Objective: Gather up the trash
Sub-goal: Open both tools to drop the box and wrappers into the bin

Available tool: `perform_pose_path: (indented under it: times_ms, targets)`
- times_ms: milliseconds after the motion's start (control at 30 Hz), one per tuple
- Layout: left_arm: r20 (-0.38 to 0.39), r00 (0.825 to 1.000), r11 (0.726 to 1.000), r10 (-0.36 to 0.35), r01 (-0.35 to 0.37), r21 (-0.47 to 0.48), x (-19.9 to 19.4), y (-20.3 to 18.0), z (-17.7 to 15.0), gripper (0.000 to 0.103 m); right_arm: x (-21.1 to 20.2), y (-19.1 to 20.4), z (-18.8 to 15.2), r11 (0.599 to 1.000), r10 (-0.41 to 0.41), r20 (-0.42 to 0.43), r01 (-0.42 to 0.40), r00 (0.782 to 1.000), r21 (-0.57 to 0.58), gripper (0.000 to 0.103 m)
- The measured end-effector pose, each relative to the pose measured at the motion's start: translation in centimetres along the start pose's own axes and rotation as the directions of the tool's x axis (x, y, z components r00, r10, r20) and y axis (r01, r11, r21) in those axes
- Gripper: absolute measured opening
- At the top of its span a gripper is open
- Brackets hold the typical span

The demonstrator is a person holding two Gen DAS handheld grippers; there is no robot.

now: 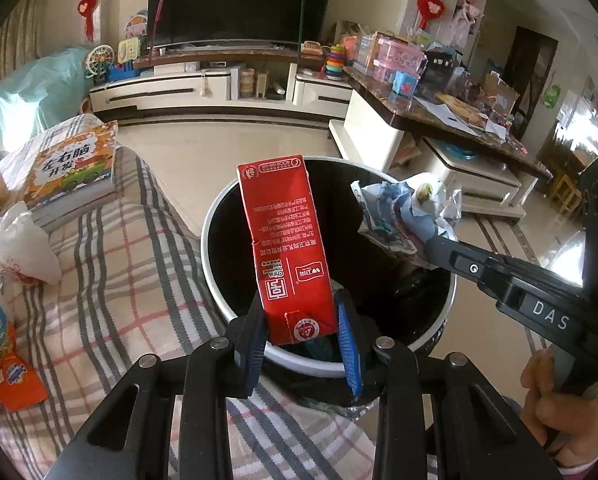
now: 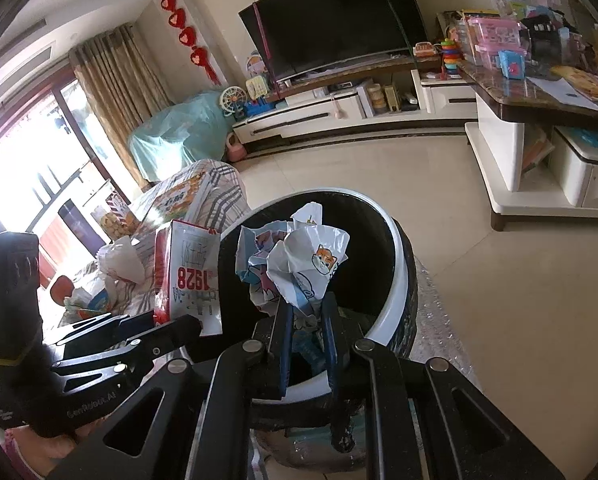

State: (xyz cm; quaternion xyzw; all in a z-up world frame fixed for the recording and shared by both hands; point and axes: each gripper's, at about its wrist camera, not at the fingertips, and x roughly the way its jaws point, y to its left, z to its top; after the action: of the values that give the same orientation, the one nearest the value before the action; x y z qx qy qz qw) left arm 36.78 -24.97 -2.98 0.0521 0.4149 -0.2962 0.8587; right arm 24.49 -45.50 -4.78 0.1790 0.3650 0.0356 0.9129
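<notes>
My left gripper (image 1: 302, 320) is shut on a red carton (image 1: 287, 248) and holds it upright over the open black trash bin with a white rim (image 1: 219, 208). My right gripper (image 2: 306, 312) is shut on a crumpled printed paper wrapper (image 2: 299, 264) and holds it above the same bin (image 2: 399, 248). In the left wrist view the wrapper (image 1: 407, 216) hangs over the bin's right rim. In the right wrist view the carton (image 2: 187, 276) is at the left, held by the left gripper.
A plaid-covered sofa (image 1: 111, 280) lies left of the bin with a book (image 1: 71, 176), a white plastic bag (image 1: 19, 248) and an orange packet (image 1: 7, 372) on it. A TV stand (image 1: 219, 88) is at the back. A cluttered coffee table (image 1: 439, 112) stands on the right.
</notes>
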Motion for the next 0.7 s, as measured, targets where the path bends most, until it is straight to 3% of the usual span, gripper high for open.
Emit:
perform_pose_path:
  times_ms: [267, 367, 467, 533, 600, 700]
  targets:
    - [-0.014, 1.000, 1.000, -0.008, 0.008, 0.008, 0.8, -0.4, 0.6, 0.032, 0.9, -0.3, 0.7, 1.000, -0.017, -0.019, 0.017, 1.000, -0.006, 0.018]
    - [-0.005, 1.000, 1.000, 0.005, -0.005, -0.007, 0.5, -0.3, 0.6, 0.036, 0.7, -0.4, 0.9, 1.000, -0.016, -0.015, 0.016, 1.000, 0.010, 0.025]
    - [0.012, 1.000, 1.000, 0.005, -0.005, -0.020, -0.1, 0.0, 0.2, 0.048, 0.2, -0.4, 0.8, 1.000, -0.010, 0.001, 0.010, 1.000, 0.019, 0.043]
    - [0.019, 1.000, 1.000, 0.009, -0.009, -0.028, -0.6, 0.2, -0.2, 0.048, -0.2, -0.2, 0.7, 1.000, -0.008, 0.012, 0.008, 1.000, 0.024, 0.061]
    - [0.030, 0.999, 0.999, 0.010, -0.008, -0.052, -1.3, 0.7, -0.9, 0.049, -0.6, 0.0, 0.5, 1.000, 0.003, 0.023, -0.004, 1.000, 0.027, 0.073]
    - [0.052, 0.999, 0.997, 0.007, -0.004, -0.072, -2.7, 1.3, -2.0, 0.053, -1.0, 0.5, 0.2, 1.000, 0.010, 0.033, -0.011, 0.999, 0.029, 0.074]
